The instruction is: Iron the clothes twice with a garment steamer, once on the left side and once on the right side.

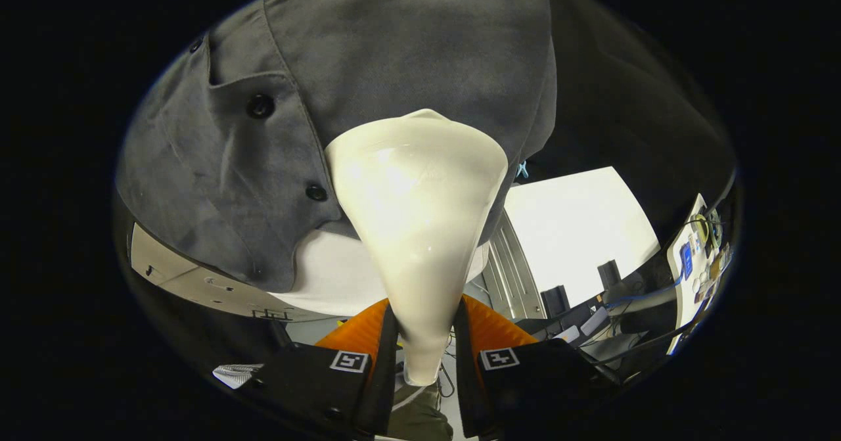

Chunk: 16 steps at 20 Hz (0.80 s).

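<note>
- Steamer (417, 231), cream, funnel-shaped: centre of the frame, narrow neck low between the fingers, wide head up against the shirt.
- Gripper (426, 355), bottom centre: both fingers pressed on the steamer's neck, clamped.
- Shirt (368, 66), grey, hanging across the upper left and top; dark buttons (260, 106) down its placket, left of the steamer head.
- White cloth (328, 277) under the shirt's lower edge, lower left of centre.
- White panel (578, 231) at right, cluttered desk (617, 323) below it.

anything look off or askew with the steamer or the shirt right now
Nothing stands out. The gripper is shut on the cream steamer head, which meets the grey shirt beside its button placket. The white layer under the hem looks like an ordinary inner shirt.
</note>
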Each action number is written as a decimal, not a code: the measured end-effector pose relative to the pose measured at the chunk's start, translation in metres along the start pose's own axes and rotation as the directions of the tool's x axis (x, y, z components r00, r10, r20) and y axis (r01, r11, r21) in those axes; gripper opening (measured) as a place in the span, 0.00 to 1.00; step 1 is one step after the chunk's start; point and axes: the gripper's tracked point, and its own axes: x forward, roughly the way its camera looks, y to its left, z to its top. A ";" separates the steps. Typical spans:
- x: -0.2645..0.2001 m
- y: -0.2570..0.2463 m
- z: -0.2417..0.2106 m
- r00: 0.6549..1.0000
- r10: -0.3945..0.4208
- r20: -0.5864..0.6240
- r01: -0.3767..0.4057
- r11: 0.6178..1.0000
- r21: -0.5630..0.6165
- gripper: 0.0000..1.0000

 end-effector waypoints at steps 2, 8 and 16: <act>-0.011 0.003 0.008 1.000 0.005 0.021 -0.005 1.000 -0.002 0.48; -0.060 0.019 0.046 0.990 0.022 0.138 -0.024 1.000 0.011 0.48; -0.149 0.037 0.106 0.944 0.016 0.329 -0.026 0.999 0.026 0.48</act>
